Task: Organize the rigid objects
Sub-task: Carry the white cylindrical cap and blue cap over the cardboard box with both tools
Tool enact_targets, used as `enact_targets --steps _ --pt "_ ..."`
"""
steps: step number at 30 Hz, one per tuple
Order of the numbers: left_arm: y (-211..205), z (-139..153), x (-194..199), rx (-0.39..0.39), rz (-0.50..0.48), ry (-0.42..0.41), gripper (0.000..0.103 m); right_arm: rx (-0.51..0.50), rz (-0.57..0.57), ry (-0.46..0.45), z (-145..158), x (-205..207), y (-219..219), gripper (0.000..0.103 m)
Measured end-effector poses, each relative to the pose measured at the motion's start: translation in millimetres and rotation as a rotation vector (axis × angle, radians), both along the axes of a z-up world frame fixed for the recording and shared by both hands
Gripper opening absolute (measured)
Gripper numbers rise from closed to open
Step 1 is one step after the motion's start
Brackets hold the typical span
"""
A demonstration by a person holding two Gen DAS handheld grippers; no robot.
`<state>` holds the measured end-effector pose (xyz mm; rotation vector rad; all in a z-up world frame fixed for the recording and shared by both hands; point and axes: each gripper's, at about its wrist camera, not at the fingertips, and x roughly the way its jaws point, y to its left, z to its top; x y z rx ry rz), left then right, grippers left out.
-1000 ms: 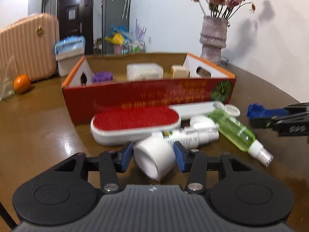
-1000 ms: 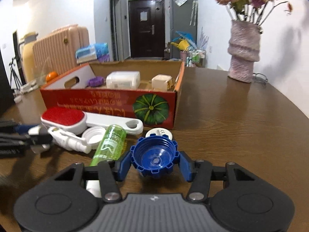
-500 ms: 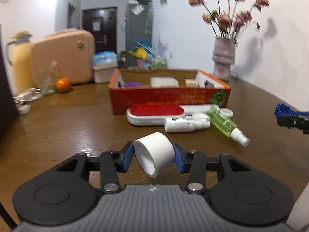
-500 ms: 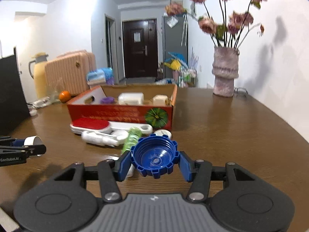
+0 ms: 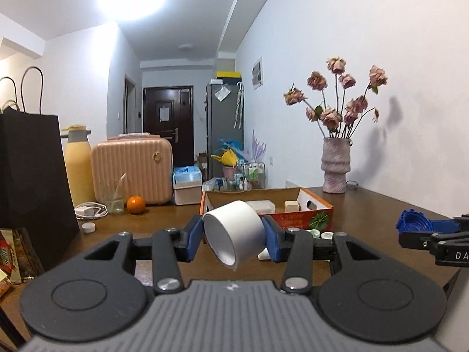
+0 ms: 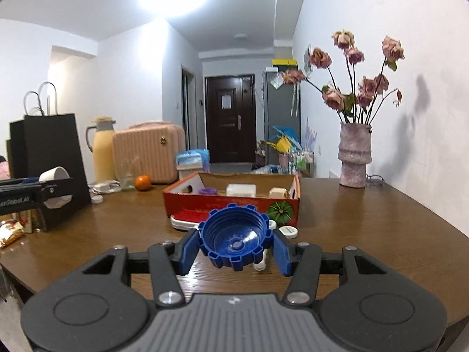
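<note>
2 tongs (image 5: 233, 242) (image 6: 234, 249) near level, clamped — caps held

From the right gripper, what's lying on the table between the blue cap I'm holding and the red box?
In the right wrist view, past the blue cap clamped in the right gripper, the red lint brush and small white lids lie against the red box front.

The worktop (image 6: 366, 228) lies bare on the right, from the near edge to the vase (image 6: 354, 158) at the wall. Ahead, the open-topped box (image 6: 234, 202) stands mid-worktop, with a brush (image 6: 187, 218) and small items crowded against its near wall. A black bag (image 6: 49, 164) blocks the left side.
</note>
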<state>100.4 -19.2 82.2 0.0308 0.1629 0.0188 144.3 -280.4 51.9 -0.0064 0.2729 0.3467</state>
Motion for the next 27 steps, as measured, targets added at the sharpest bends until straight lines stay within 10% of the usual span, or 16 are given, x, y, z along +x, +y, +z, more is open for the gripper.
enact_targets --steps 16,27 --pt "-1 -6 7 -0.013 -0.021 0.024 0.045 0.012 0.007 0.001 -6 -12 -5 0.052" --pt "11 -13 122 -0.004 -0.026 0.08 0.045 -0.031 0.037 0.059 -2 88 -1 0.052"
